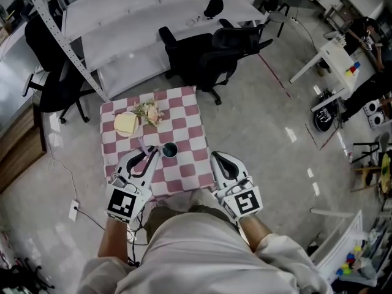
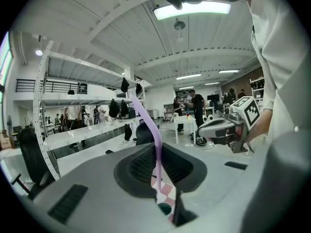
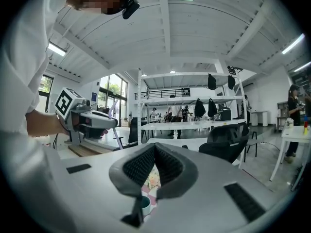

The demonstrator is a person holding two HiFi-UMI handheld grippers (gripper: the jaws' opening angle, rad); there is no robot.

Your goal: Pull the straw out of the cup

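Left gripper [image 2: 158, 148] tight on lilac straw [image 2: 148, 121]

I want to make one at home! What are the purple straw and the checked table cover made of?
The straw looks like thin, smooth plastic: pale lilac, with a bend near the top. The table cover seems to be matte cloth in pink and white checks, showing no shine, though a wipe-clean sheet is possible.
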